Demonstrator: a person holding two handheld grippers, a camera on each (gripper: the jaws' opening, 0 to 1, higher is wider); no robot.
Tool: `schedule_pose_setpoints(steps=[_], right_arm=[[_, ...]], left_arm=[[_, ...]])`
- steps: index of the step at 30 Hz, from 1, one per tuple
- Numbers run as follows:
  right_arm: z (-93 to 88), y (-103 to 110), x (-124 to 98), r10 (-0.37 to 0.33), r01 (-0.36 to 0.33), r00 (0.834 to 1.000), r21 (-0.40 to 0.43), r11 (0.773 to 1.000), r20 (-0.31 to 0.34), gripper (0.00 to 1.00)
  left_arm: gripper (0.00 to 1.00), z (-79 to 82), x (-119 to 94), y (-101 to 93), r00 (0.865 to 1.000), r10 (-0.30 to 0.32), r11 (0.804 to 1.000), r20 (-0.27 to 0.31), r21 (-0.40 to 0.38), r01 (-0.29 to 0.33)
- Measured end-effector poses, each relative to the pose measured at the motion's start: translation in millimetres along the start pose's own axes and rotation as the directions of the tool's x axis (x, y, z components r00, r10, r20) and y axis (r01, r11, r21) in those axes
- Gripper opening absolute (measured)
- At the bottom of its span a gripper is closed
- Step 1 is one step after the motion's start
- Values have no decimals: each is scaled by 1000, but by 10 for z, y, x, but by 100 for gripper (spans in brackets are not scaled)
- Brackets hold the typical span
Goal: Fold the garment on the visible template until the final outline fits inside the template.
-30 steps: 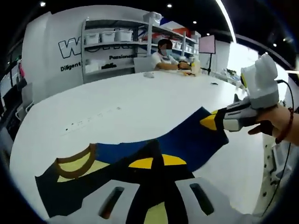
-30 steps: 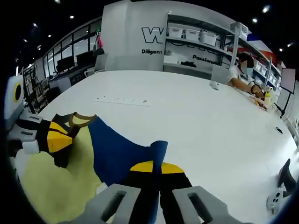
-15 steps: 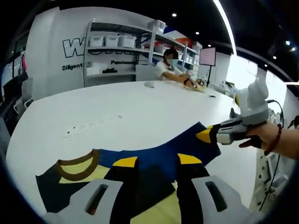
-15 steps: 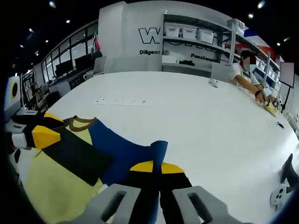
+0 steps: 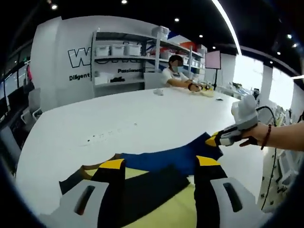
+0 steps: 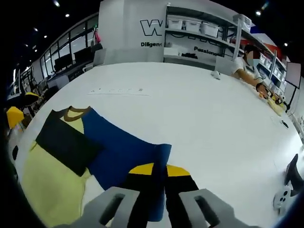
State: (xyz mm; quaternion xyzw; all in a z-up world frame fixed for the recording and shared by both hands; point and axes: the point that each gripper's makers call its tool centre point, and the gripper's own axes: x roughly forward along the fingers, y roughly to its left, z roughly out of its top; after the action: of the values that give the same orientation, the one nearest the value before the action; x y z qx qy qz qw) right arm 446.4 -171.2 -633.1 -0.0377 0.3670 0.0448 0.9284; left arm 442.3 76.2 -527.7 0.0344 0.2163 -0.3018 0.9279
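Pinching garment (image 6: 118, 152), right claw (image 6: 159, 172), left claw (image 5: 159, 164) seemingly parted

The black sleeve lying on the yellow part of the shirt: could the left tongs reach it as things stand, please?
Probably yes. The left tongs are open right over the black sleeve, and nothing lies on it. The right tongs are shut on the blue hem, off to the side.

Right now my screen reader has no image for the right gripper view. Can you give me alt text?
The right gripper is shut on the garment's blue edge, with the yellow, black and blue garment spread flat on the white table. Shelves and a seated person are behind.
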Motion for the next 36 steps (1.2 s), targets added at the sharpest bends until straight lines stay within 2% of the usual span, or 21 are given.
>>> schedule_pose_setpoints(steps=[3, 7, 9, 11, 16, 21, 26, 31, 34, 36], right_arm=[[0, 9, -12, -1, 1, 1000, -1, 1000, 4, 12], [28, 18, -66, -27, 28, 1000, -34, 999, 13, 25], [76, -16, -94, -59, 61, 998, -62, 996, 37, 35], [120, 8, -110, -58, 63, 996, -75, 995, 63, 39], [32, 208, -33, 25, -23, 999, -59, 998, 35, 39], [-161, 416, 80, 83, -84, 996, -31, 996, -26, 38], [-267, 490, 170, 90, -92, 994, -37, 995, -61, 34], [-320, 497, 228, 88, -93, 992, -46, 995, -87, 22], [-350, 472, 252, 73, -80, 992, -58, 995, -106, 17], [-359, 492, 261, 85, -90, 991, -42, 995, -106, 17]], left_arm=[[62, -26, -49, 51, 1000, 5, 1000, -3, -27, -5], [64, -13, -153, 128, 999, 33, 999, 3, -14, -33], [65, 19, -229, 167, 999, 42, 999, 17, 0, -42], [68, 48, -298, 184, 999, 37, 999, 29, -8, -36], [76, 64, -423, 248, 998, 47, 999, 38, -17, -47], [85, 0, -515, 314, 998, 53, 998, 33, -41, -52], [91, -130, -589, 423, 998, 69, 997, 0, -42, -69], [99, -200, -622, 466, 998, 59, 997, -21, -48, -60], [99, -228, -651, 518, 997, 72, 997, -39, -27, -74], [99, -230, -674, 550, 996, 79, 996, -42, -28, -80]])
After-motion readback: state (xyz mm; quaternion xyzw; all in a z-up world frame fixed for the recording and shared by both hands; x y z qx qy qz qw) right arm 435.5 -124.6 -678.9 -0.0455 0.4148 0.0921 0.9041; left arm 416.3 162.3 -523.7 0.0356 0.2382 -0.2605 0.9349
